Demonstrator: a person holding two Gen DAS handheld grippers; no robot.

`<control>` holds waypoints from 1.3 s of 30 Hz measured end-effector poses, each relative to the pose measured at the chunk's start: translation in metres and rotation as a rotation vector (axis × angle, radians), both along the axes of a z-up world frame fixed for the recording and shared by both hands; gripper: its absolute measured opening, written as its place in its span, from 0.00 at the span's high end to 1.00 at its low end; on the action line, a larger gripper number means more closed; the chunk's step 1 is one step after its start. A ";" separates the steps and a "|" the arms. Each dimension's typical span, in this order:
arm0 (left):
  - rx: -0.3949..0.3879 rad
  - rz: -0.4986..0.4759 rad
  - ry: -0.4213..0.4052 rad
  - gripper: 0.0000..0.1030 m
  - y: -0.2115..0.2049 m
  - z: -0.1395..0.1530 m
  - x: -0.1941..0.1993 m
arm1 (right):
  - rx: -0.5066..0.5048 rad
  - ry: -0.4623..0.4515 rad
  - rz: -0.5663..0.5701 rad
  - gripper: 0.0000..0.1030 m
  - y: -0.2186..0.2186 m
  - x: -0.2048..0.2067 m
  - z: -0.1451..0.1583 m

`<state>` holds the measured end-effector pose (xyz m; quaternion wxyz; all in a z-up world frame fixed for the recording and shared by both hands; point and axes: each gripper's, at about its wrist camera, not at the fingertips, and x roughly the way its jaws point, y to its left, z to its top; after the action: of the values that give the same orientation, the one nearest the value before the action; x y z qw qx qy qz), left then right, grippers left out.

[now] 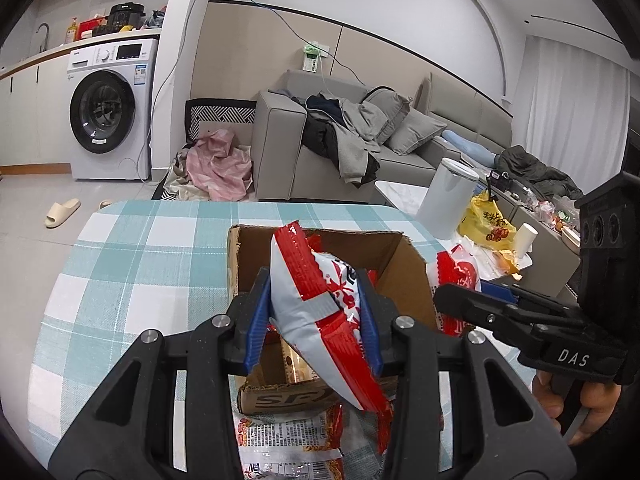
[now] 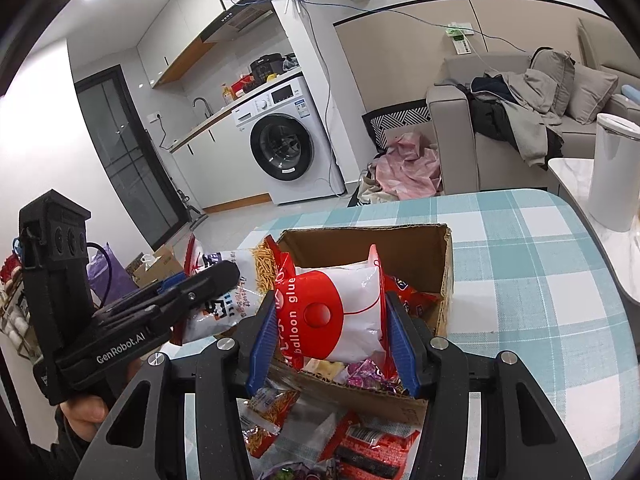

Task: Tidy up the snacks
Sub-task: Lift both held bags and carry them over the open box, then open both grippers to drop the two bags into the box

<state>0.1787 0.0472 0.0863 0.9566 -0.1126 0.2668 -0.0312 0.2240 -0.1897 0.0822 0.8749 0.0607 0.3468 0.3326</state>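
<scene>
Left gripper: clamped on a red-and-white snack bag, over the box.
Right gripper: clamped on a white balloon-glue pack, over the same box.
Box: open cardboard, on the checked tablecloth, snacks inside.
Loose packets: on the cloth by the box's near side.
</scene>
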 end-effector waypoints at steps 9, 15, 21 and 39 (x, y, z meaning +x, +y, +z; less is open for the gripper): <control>0.051 0.006 0.009 0.65 -0.003 -0.017 0.013 | 0.011 0.063 -0.004 0.50 0.002 0.019 -0.015; 0.085 0.005 0.017 0.65 -0.008 -0.026 0.018 | 0.013 0.102 -0.007 0.50 0.003 0.029 -0.025; 0.094 0.014 0.031 0.65 -0.011 -0.034 0.021 | 0.005 0.115 -0.012 0.50 0.006 0.033 -0.030; 0.153 0.012 0.054 0.19 -0.016 -0.032 0.006 | -0.018 0.056 -0.039 0.28 -0.008 0.012 -0.019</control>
<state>0.1845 0.0313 0.0542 0.9551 -0.0417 0.2933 -0.0017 0.2364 -0.1973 0.0631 0.8716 0.0687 0.3730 0.3106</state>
